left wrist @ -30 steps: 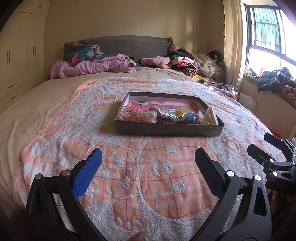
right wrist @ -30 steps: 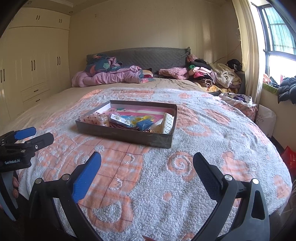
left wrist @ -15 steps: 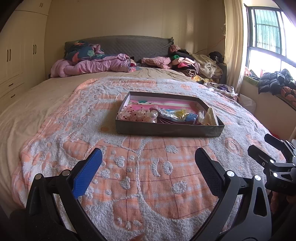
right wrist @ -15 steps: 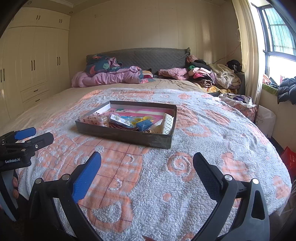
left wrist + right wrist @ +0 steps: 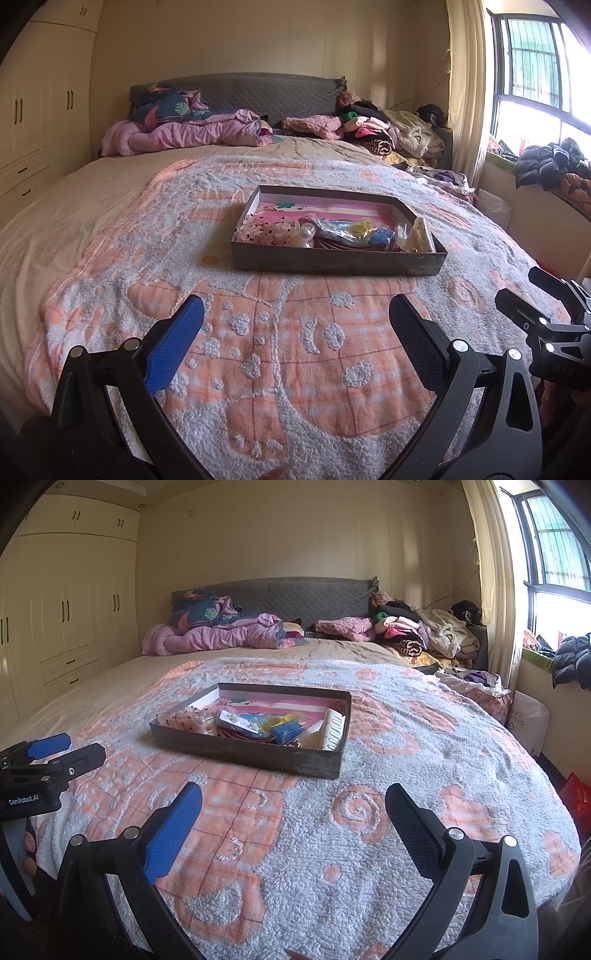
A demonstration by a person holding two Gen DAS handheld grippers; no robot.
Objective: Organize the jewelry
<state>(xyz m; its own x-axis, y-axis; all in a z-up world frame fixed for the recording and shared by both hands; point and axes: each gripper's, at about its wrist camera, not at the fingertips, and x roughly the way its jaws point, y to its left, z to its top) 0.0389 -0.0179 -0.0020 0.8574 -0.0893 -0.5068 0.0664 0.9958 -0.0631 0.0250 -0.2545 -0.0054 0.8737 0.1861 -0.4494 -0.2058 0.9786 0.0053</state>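
Our left gripper (image 5: 295, 332) and right gripper (image 5: 293, 808) both have their fingers spread wide with nothing between them, hovering over the blanket (image 5: 295, 369) at the near edge of the bed (image 5: 92, 206). The jewelry (image 5: 280, 230) lies jumbled in the box (image 5: 332, 262), well ahead of us. We judge the main risks to be snagging tangled pieces, dragging a packet (image 5: 255, 720) out with them, or tipping the box on this soft surface. Clothes (image 5: 384, 133) heaped far right stay clear; the near wall of the box stands between us and the contents.
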